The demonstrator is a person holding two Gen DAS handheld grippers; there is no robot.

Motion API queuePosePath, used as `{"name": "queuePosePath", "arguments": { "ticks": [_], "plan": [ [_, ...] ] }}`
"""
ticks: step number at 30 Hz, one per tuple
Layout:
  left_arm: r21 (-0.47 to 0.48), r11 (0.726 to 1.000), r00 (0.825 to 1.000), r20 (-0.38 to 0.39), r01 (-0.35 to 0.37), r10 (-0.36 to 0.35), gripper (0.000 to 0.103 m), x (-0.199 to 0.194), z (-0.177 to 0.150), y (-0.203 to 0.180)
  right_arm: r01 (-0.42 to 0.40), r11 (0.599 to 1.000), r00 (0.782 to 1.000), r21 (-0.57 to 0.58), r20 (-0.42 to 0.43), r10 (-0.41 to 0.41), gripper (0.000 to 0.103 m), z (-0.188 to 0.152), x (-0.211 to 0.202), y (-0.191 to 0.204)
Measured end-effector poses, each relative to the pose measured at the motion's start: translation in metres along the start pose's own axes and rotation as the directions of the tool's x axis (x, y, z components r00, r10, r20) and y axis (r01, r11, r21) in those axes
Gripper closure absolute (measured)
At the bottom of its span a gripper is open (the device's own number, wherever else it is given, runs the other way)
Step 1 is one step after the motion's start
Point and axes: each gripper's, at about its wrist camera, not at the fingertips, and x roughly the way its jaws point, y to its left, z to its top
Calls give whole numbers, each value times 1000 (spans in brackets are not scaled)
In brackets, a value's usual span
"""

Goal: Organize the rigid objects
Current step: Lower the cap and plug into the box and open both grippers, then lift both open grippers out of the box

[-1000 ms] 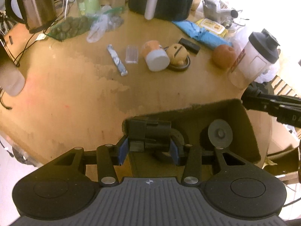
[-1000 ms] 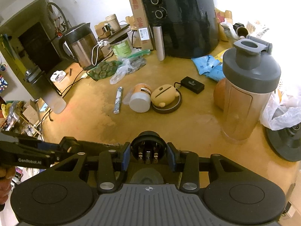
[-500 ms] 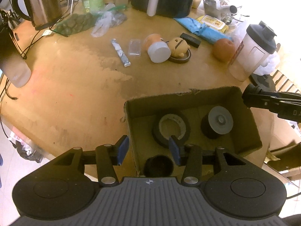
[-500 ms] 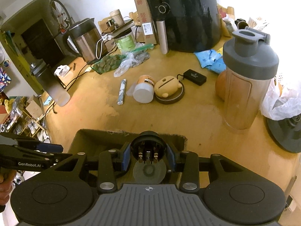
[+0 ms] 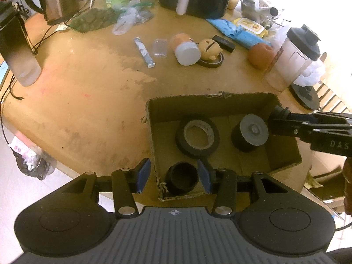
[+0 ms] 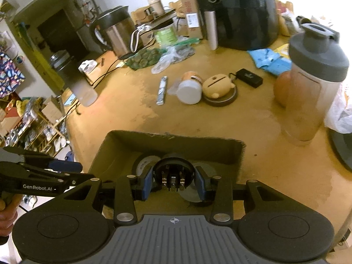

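The right tool (image 6: 173, 183) is pinching a round black plug-like part (image 6: 172, 175), its metal prongs facing the camera, and is hanging over the open cardboard box (image 5: 151, 132) that is sitting at the near edge of the table (image 5: 88, 92). The left tool (image 5: 173, 176) is standing spread and holding nothing; a small black cup-shaped part (image 5: 181, 177) is lying in the box's near-left corner, below and between its blue pads but untouched by them, and the near-left wall of the box is running under the gap too.

The step in hand looks like dropping the held part into the box. To do it well, the right tool should be lowering until the part is sitting close above bare cardboard, then spreading its pads. The free floor seems to be the near-right part of the box, since a roll of black tape (image 5: 198, 138) is filling the middle and a black cylinder with a grey disc top (image 5: 252, 133) is standing toward the right wall. In the left view the right tool's tip is hovering just beside that cylinder, so releasing there risks the part landing on top of it and rolling. The left tool would do best keeping clear of the box wall.

More loose things, among them a white-lidded jar (image 5: 186, 49), are lying toward the table's far side, well apart from both tools.
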Motion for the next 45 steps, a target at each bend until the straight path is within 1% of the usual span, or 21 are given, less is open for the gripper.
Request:
{"name": "queuePosePath", "arguments": {
  "ticks": [3,6,7,8,9,10,11,13,16,26,28,45],
  "plan": [
    [-10,1000,1000,3,-1,1,56,-2,-2,1,-23,1000,1000,-20,-12,22,60,0,2,7],
    [-23,1000,1000,1,-2,2,56,-2,-4,4,-70,996,996,-46,-52,68,59,1,8,14],
    [-27,1000,1000,1,-1,1,56,-2,-5,5,-72,996,996,-55,-57,68,56,1,10,16],
    [-29,1000,1000,2,-1,1,56,-3,-5,5,-69,996,996,-63,-59,65,44,1,11,19],
    [-30,1000,1000,3,-2,3,56,-3,-5,5,-68,995,996,-69,-58,64,36,1,11,20],
    [-33,999,1000,4,-5,5,56,-4,-5,6,-65,995,997,-70,-51,62,24,2,11,21],
    [-35,999,1000,5,-6,7,56,-5,-5,6,-60,996,997,-68,-43,57,17,2,10,22],
    [-40,999,1000,7,-9,9,56,-5,-6,7,-61,996,998,-62,-34,59,14,4,11,21],
    [-47,999,1000,7,-13,13,56,-6,-6,9,-35,998,999,-56,-24,34,4,7,12,20],
    [-43,999,1000,11,-16,16,56,-3,-1,9,-7,1000,1000,-30,-17,6,2,8,10,10],
    [-37,999,1000,14,-16,16,56,-3,2,8,0,1000,1000,-24,-13,0,0,9,9,9],
    [12,1000,999,39,-6,5,56,5,31,0,63,997,998,34,-7,-63,0,14,9,-11]
  ]
}}
